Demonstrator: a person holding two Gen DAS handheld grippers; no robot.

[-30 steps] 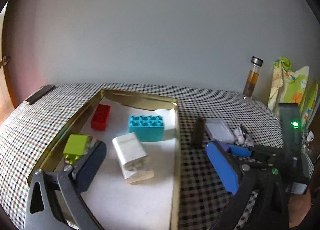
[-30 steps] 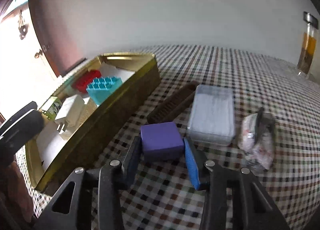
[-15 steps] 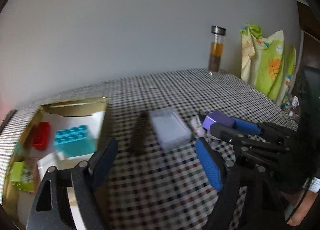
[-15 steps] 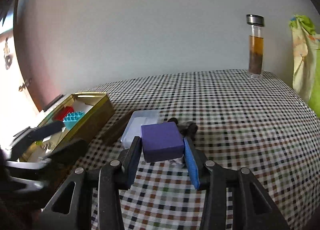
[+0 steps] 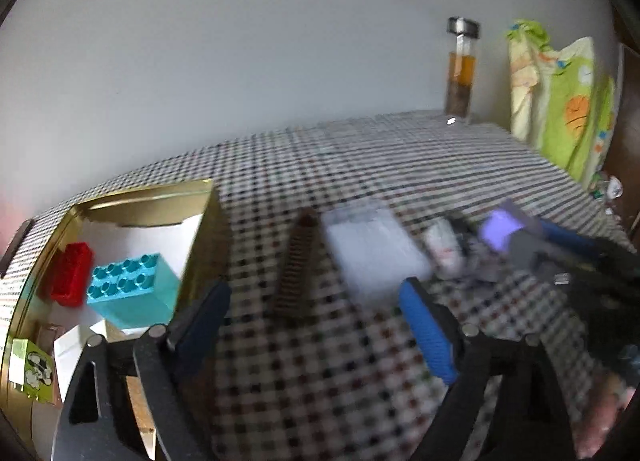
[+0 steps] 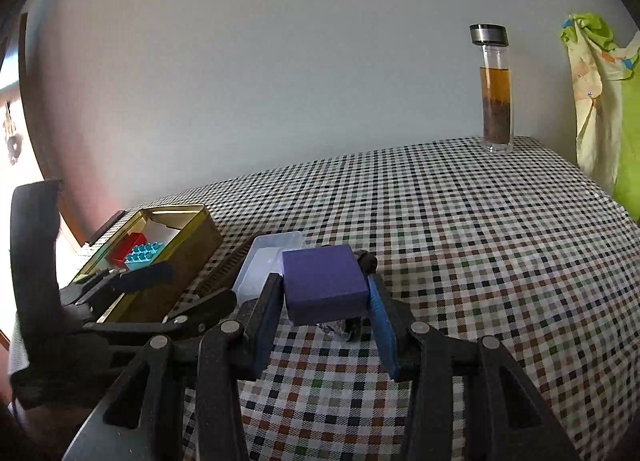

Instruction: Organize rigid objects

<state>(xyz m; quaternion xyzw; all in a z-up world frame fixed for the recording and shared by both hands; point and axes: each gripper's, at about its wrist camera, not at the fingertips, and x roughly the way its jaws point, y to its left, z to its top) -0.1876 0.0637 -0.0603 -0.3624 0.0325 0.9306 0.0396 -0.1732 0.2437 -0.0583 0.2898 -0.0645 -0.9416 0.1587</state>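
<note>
Right claw [image 6: 325, 311]: closed on a purple block [image 6: 324, 285], pads pressed to its two sides, the block held clear above the checked cloth [image 6: 460, 229].

Left claw [image 5: 316, 313]: jaws standing wide, having just been opening; nothing gripped. Between its fingers, further off on the cloth, lie a dark ridged comb-like bar [image 5: 298, 265] and a clear lidded plastic box [image 5: 372, 249], both blurred.

Left wrist view only: interior of the gold tin [image 5: 200, 245] in detail. It holds a red brick [image 5: 72, 273], a turquoise studded brick [image 5: 132, 289], a white item partly hidden by the claw and a green printed piece [image 5: 34, 371] at the near left corner, all on a white lining. A small crumpled white wrapper [image 5: 444, 249] sits right of the clear box. The purple block appears at far right, blurred, in the other claw.

Right wrist view only: the tin seen from outside, its brown side wall [image 6: 188, 261] toward the camera, with the bar and clear box just beside it. The left claw's body shows at the left edge, low over the tin's near end.

Surface and room: a bench under the checked cloth, against a plain pale wall [image 6: 280, 81]. A tall glass bottle [image 6: 495, 93] with a metal cap, amber liquid and dark sediment, stands at the far right corner. Yellow-green printed fabric [image 6: 604, 101] hangs beyond the right edge.
</note>
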